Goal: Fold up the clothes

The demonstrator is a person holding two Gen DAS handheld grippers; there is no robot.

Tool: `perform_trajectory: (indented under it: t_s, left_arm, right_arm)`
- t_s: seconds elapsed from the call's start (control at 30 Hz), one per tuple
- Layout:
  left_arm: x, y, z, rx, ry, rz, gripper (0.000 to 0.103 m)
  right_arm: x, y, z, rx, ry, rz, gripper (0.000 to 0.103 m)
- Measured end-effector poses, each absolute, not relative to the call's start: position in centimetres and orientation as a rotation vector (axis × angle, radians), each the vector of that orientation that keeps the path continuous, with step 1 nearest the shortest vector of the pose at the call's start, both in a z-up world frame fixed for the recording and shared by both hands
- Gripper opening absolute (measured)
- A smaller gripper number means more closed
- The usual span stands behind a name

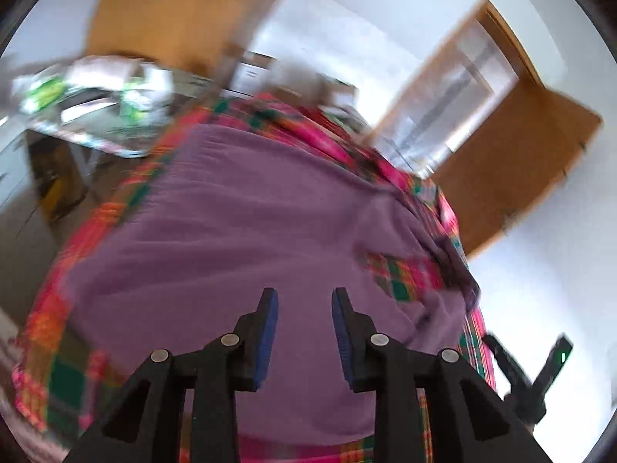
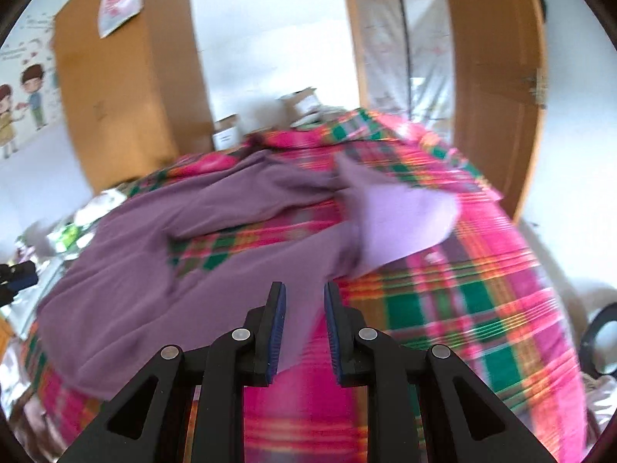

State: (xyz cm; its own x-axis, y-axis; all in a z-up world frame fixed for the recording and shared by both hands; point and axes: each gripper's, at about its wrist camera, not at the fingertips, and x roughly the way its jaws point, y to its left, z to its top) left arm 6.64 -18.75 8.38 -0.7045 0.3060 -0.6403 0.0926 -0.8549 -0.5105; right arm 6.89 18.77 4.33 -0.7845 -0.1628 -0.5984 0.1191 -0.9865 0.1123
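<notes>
A purple garment (image 1: 239,231) lies spread over a pink, green and orange plaid bedcover (image 1: 58,320). In the left wrist view my left gripper (image 1: 304,297) hovers above the garment's near part, open, with nothing between its blue-padded fingers. Seen from the right wrist, the same garment (image 2: 154,247) stretches to the left, and a paler flap (image 2: 405,223) of it is turned up at the right. My right gripper (image 2: 304,289) is open over the garment's near edge, holding nothing. The right gripper's body (image 1: 532,378) also shows at the lower right of the left wrist view.
The plaid bedcover (image 2: 482,308) drapes over the bed's edges. A cluttered table (image 1: 96,104) stands at the far left. Wooden wardrobe (image 2: 127,88) and wooden door (image 2: 497,77) stand behind the bed. Cardboard boxes (image 2: 300,104) sit at the bed's far end.
</notes>
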Motion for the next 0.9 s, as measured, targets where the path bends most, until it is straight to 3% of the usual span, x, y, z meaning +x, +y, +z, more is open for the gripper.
perform_trajectory:
  t_s: [0.4,0.8,0.9]
  left_arm:
    - [-2.8,-2.0,7.5,-1.243,-0.389,2.387,0.031]
    - [-8.2,7.8,5.6,-1.312,-0.25,2.204,0.033]
    - [-8.9,9.7,5.4,-1.319,-0.199,2.172,0.039]
  right_arm:
    - [1.6,22.9,4.7,1.029,0.018,-2.901,0.021]
    - [-1.7,21.9,2.8,1.074,0.026,-2.809,0.021]
    - [-2.2,21.9,2.4,1.101,0.063,-2.813,0.021]
